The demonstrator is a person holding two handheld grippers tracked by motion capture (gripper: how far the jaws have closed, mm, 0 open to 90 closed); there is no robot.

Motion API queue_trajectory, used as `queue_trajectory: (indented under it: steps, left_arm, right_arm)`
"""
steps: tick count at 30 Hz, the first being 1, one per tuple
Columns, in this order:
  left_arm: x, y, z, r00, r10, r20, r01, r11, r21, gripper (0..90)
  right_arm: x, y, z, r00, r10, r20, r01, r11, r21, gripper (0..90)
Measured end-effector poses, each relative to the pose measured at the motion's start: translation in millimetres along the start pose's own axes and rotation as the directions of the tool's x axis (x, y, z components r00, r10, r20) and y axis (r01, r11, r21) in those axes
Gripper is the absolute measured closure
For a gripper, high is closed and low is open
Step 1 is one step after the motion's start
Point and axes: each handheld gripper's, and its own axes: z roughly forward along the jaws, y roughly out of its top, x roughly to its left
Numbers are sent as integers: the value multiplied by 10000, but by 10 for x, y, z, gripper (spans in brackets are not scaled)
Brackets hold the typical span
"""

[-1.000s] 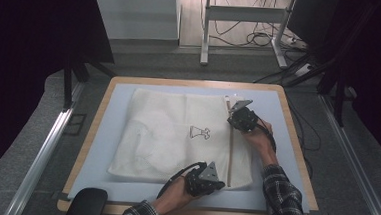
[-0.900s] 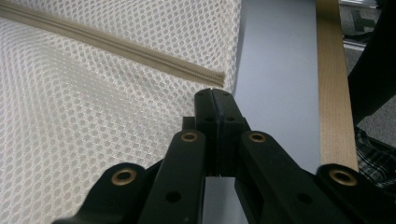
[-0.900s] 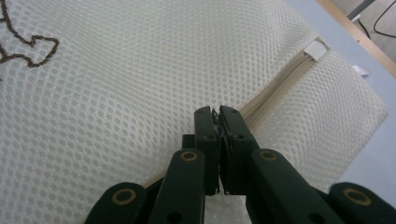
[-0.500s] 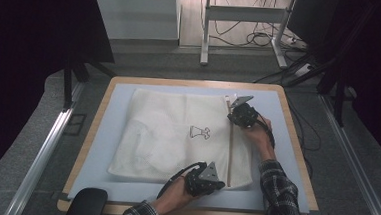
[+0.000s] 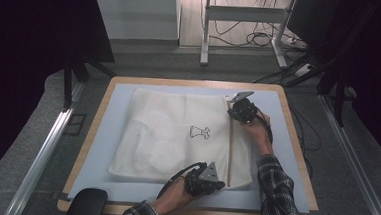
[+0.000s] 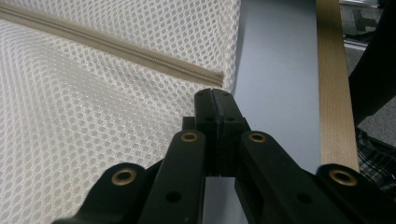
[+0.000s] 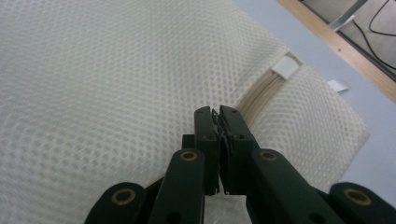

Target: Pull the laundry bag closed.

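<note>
On the blue-topped table (image 5: 278, 108), a person's right gripper (image 5: 240, 110), jaws pinched on the zipper (image 5: 230, 150) pull, has edged farther up the white mesh laundry bag (image 5: 166, 136), while the left gripper (image 5: 209, 181) stays clamped on the near corner.

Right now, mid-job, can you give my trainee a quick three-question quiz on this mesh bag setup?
1. True or false: the zipper runs along the bag's right side in the high view.
2. Which gripper is at the zipper's far end? A) left B) right
3. What is printed on the bag's middle?

Key:
1. True.
2. B: the right gripper is at the far end; the left gripper is at the near corner.
3. A small dark outline logo; too small to tell more.
</note>
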Motion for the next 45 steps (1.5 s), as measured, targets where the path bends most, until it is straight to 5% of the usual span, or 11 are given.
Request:
queue_trajectory:
  steps: [18,45]
  left_arm:
    - [1,1,1,10000,-44,27,44,10000,0,900]
    - [1,2,3,10000,-58,34,58,10000,13,900]
  right_arm:
    - [-123,56,118,9993,383,26,-382,9992,-141,858]
    - [-248,169,249,9989,208,425,-201,9996,-187,860]
